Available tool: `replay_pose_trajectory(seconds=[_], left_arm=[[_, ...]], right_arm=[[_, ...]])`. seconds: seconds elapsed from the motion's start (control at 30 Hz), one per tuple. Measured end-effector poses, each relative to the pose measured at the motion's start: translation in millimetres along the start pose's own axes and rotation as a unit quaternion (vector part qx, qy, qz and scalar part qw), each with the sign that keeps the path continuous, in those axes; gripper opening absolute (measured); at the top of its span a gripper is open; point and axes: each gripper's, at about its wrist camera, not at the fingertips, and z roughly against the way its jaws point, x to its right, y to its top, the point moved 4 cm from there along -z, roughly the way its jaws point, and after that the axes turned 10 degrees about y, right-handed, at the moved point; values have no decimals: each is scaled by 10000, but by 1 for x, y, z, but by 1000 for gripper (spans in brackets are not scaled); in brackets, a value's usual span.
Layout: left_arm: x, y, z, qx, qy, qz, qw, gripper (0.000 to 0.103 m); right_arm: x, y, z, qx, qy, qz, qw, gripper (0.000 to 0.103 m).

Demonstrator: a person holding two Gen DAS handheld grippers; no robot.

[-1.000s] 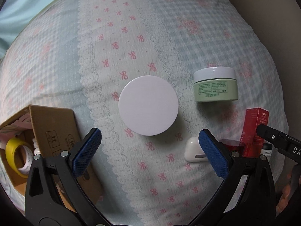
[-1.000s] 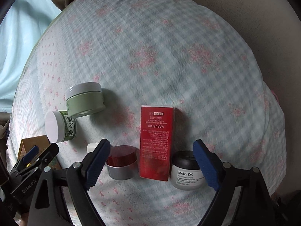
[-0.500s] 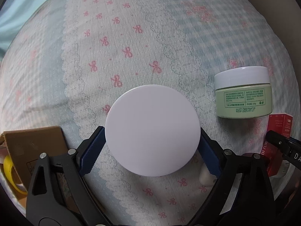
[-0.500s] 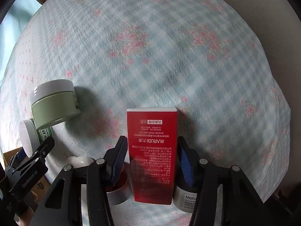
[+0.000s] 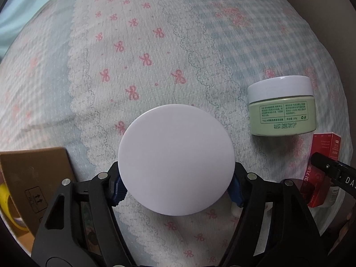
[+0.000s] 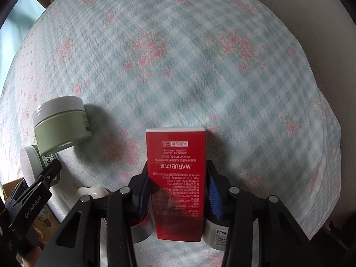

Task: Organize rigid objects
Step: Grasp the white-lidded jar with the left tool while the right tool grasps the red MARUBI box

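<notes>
the left tool is closing around a white-lidded jar, its blue pads at the lid's two sides on the bow-print bedspread. the right tool is clamped on an upright red box. beyond them stands a green jar.

Bedcover: pale blue-white check with a white band of pink bows, scalloped lace print at its edges; pink flower clusters in the right wrist view.
White-lidded jar, lower centre: plain white lid.
Pale green jar, right: white lid, dark green print.
Red box, lower centre: white lettering.
Cardboard box, lower left: brown, black marks.
Tape roll, left edge: yellow.
Gripper pads: blue on black.
</notes>
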Motion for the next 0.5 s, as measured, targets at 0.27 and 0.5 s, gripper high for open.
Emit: replay_pose_trajectory(seconds=[0.27, 0.5], left_arm=[[-9, -15, 34, 228, -104, 58, 9997, 68], [-27, -20, 91, 636, -98, 221, 9977, 68]], right_arm=[[10, -9, 20, 198, 264, -40, 9994, 41], [2, -14, 67, 558, 393, 141, 9976, 40]])
